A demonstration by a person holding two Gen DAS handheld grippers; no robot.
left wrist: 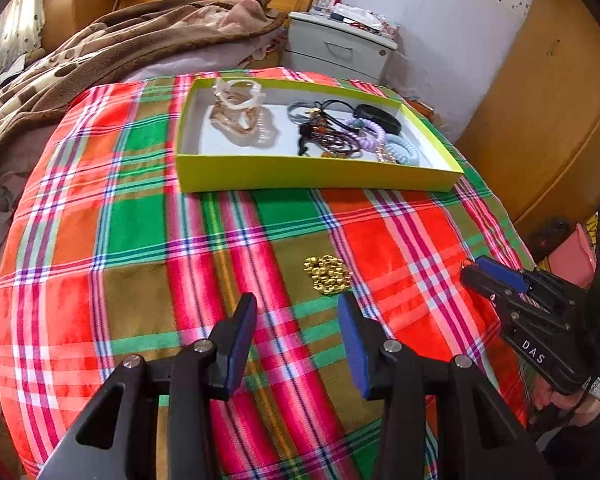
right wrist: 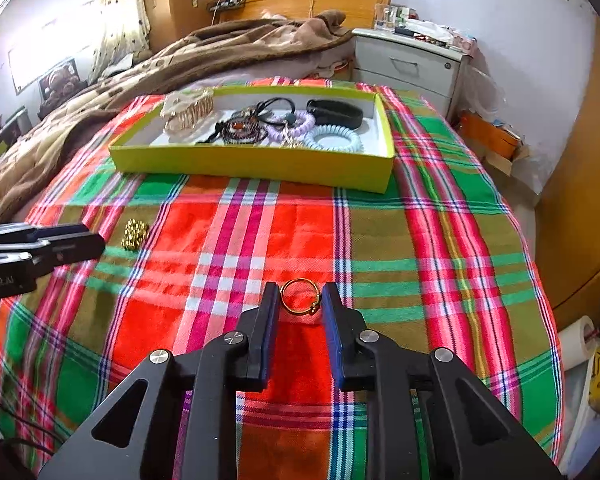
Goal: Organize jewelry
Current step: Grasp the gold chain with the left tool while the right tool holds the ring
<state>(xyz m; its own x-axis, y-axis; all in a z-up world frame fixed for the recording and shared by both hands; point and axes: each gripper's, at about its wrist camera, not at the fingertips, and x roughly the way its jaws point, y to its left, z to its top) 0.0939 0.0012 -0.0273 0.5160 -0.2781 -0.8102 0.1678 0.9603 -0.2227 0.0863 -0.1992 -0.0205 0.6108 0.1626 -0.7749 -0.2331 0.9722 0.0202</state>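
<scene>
While left gripper hangs wide and empty behind gold bead cluster, right gripper jaws, narrowed, flank thin gold ring on plaid cloth; contact unclear. Yellow-green cardboard tray well beyond; open cloth between.

Both grippers tilt downward: the left gripper holds its jaws wide, the right gripper has its jaws narrowed.

The tangled bracelets and hair ties in the yellow tray overlap, so individual pieces blur together. The nightstand clutter is too small to identify.
</scene>
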